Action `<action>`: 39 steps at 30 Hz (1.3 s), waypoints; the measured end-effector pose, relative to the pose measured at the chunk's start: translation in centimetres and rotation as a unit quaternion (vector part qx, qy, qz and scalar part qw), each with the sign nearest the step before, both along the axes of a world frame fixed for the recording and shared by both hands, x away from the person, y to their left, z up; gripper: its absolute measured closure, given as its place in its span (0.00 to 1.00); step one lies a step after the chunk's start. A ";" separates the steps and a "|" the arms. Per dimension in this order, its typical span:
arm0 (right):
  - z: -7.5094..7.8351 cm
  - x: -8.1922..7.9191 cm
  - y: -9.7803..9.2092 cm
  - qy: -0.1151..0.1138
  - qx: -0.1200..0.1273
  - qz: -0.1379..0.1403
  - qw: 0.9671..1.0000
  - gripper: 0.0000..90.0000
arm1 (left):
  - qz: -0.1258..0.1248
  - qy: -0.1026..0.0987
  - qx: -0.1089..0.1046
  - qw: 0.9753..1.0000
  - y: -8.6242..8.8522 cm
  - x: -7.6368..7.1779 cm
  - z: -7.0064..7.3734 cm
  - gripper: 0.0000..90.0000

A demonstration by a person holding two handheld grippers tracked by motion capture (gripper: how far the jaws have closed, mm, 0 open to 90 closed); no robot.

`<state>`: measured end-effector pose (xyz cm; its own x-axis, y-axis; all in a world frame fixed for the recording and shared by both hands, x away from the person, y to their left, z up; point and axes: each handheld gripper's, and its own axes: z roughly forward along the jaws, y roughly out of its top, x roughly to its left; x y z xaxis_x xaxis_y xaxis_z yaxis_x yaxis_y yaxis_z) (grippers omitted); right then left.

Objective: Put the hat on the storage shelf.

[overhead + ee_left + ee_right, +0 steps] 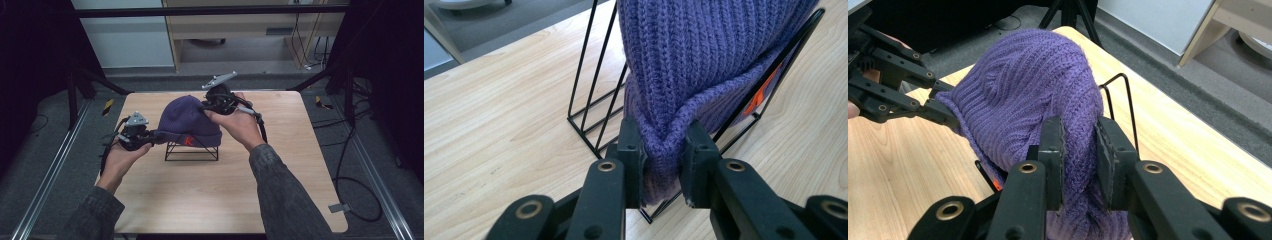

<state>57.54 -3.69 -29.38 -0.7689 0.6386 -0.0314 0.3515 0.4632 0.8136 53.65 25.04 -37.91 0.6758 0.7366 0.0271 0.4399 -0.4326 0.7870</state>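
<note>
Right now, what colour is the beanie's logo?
Orange, on the purple beanie; the logo shows best in the high view.

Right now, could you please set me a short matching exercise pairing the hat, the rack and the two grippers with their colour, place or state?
Things:
1. hat
2. rack
3. left gripper
4. right gripper

Descriptions:
A. black wire, standing on the table
B. shut on the hat's folded brim
C. purple knit with an orange mark, draped over the rack
D. shut on the hat's upper side

Pairs: 1-C, 2-A, 3-B, 4-D
</note>
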 end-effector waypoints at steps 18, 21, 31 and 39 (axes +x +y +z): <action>-1.8 -0.4 -0.2 0.014 0.003 0.006 1.000 0.84 | 0.005 0.010 -0.007 1.000 0.1 0.1 -2.1 0.81; -2.0 -0.4 -0.2 0.019 0.004 0.003 1.000 0.84 | 0.008 0.013 -0.008 1.000 0.0 0.0 -2.5 0.82; -2.9 -0.3 0.4 0.027 -0.005 0.008 1.000 0.84 | 0.010 0.024 -0.007 1.000 0.0 0.2 -3.7 0.81; -3.2 -0.3 0.8 0.031 -0.011 0.012 0.999 0.84 | 0.009 0.031 0.001 0.999 0.3 0.4 -4.1 0.81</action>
